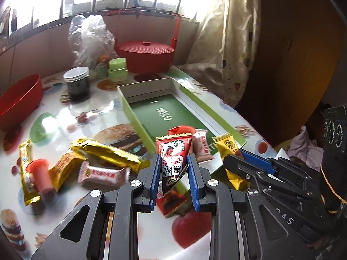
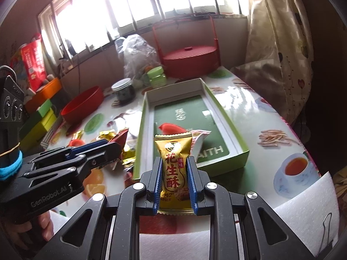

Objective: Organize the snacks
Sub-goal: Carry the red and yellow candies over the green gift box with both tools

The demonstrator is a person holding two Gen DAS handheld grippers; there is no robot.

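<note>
My left gripper (image 1: 173, 162) is shut on a red triangular snack packet (image 1: 173, 151) and holds it above the table by the near end of the green box (image 1: 134, 117). My right gripper (image 2: 174, 164) is shut on a gold peanut candy packet (image 2: 174, 158), also seen in the left wrist view (image 1: 227, 145), near the box's (image 2: 147, 117) front edge. Inside the box lie a pink-white packet (image 2: 200, 138) and a red item (image 2: 171, 127). Loose snacks lie left of the box: a long gold bar (image 1: 106, 151), a pink packet (image 1: 102, 174), a red jelly cup (image 1: 42, 173).
At the back stand a red lidded basket (image 1: 145, 54), a dark jar (image 1: 77, 84), green jars (image 1: 117, 69) and a plastic bag (image 1: 91, 36). A red bowl (image 1: 19, 99) sits at the left. White foam (image 2: 303, 205) lies at the table's near right edge.
</note>
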